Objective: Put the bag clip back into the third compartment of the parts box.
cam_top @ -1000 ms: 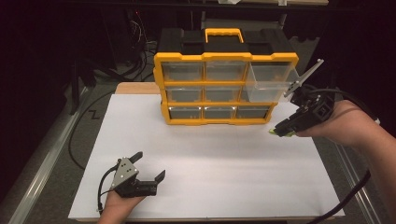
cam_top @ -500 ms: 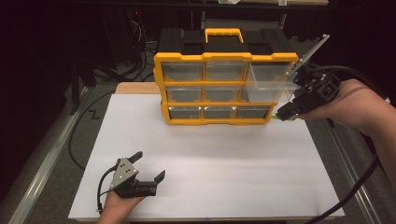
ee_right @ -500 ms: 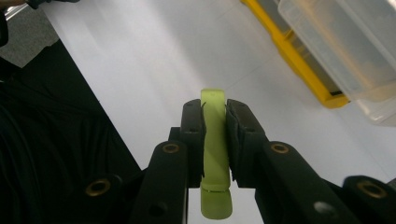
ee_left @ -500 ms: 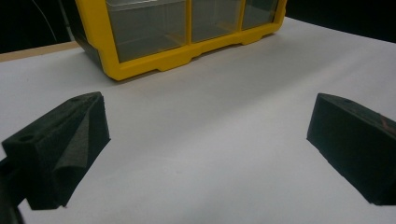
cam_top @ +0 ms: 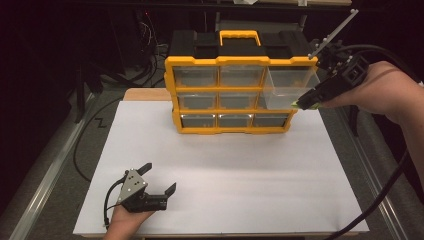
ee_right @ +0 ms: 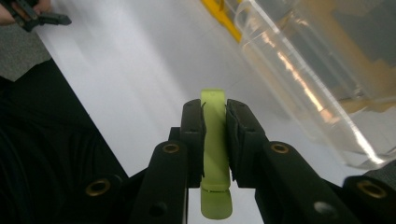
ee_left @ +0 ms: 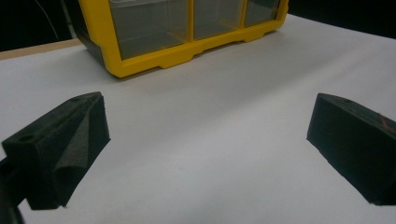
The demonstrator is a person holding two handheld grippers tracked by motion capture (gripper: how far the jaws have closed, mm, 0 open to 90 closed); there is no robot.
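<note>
At the right of the high view, the right hand-held gripper (cam_top: 306,103) was clamped on a slim lime-green piece (ee_right: 215,140), held at the lower front corner of a clear drawer (cam_top: 290,89) pulled out from the yellow organizer (cam_top: 235,95). At the lower left, the left hand-held gripper (cam_top: 159,177) rested on the white table (cam_top: 250,175), jaws spread wide with nothing between them.
</note>
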